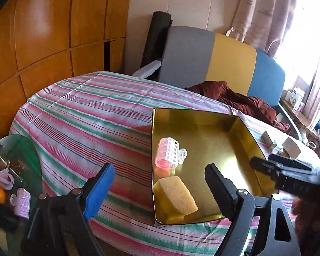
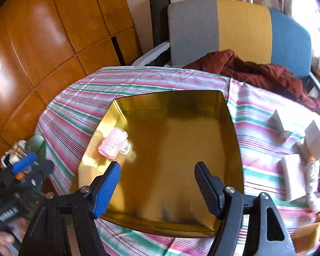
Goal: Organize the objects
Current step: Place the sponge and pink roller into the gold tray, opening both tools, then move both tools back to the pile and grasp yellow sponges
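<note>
Covering the table beneath both tongs, a striped cloth (image 1: 85, 111) is carrying a gold tray (image 2: 234, 140). The tray is sitting right of the left tongs (image 1: 160, 183) and directly under the right tongs (image 2: 157, 181). Both are gaping open, gripping nothing. A pink curler (image 1: 170, 152) is lying in the tray, ahead of the left tongs and ahead-left of the right. Only the left view is showing a sponge (image 1: 178, 195) in the tray's near corner; the right tongs' left finger is hiding that corner. Only the right view is showing a white block (image 2: 292, 177) on the cloth at right. A tricolour sofa (image 2: 243, 27) is standing behind.
</note>
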A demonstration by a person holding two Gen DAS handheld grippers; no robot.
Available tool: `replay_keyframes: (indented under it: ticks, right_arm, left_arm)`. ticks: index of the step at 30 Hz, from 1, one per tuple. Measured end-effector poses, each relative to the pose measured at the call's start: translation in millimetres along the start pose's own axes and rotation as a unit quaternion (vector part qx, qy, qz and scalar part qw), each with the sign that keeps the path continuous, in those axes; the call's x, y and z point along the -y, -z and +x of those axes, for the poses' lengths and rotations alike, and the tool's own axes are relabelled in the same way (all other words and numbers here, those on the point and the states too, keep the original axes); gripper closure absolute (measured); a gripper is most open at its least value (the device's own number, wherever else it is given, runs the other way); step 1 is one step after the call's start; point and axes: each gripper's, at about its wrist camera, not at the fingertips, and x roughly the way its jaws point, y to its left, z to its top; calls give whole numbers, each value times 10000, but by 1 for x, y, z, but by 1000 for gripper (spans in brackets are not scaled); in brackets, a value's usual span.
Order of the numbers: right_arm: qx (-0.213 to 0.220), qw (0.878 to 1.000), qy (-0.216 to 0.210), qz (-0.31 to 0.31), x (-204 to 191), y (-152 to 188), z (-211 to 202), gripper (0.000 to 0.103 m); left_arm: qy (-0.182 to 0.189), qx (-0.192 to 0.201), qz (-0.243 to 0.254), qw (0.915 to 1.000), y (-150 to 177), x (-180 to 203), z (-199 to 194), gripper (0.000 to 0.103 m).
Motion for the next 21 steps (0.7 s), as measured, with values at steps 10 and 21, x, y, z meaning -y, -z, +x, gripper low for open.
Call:
replay_keyframes:
  ticks: [10,21]
  right_arm:
    - [62,9998,167,56,11,12,-6,23]
    - [243,9984,481,147,30,22,-24,22]
  left_arm:
    - [-218,-20,64,9997,-2,3,-2,16]
    - [-186,206,496,9984,-8,37,-13,7]
